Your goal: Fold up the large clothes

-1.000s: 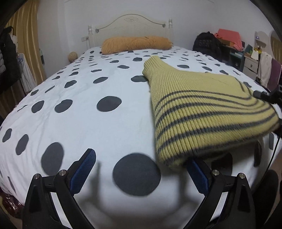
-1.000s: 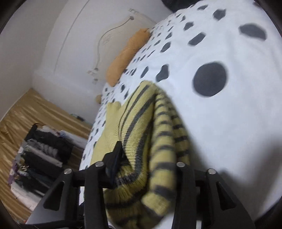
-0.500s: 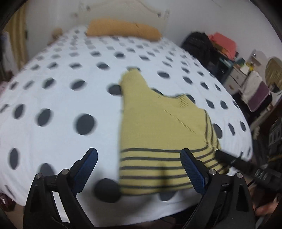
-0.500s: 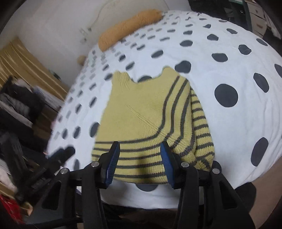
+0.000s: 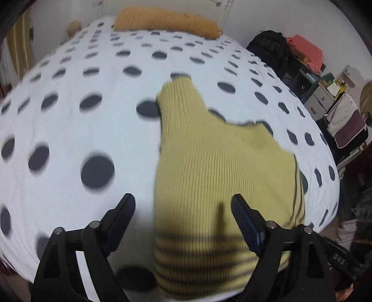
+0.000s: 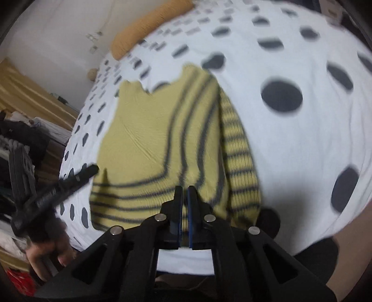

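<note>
A yellow knit sweater with dark grey stripes lies folded flat near the foot of the bed; it also shows in the right wrist view. My left gripper is open and empty, held above the sweater's near left part. My right gripper is shut with nothing between its pads, above the sweater's near hem. The left gripper's body and the hand holding it show at the left of the right wrist view.
The bed has a white cover with dark dots and an orange pillow at the headboard. A black backpack, drawers and piled clothes stand on the right. Hanging clothes are on the other side.
The right gripper let go of the sweater, which now lies flat, and then closed empty. Both grippers rose and moved over the sweater's near edge.
</note>
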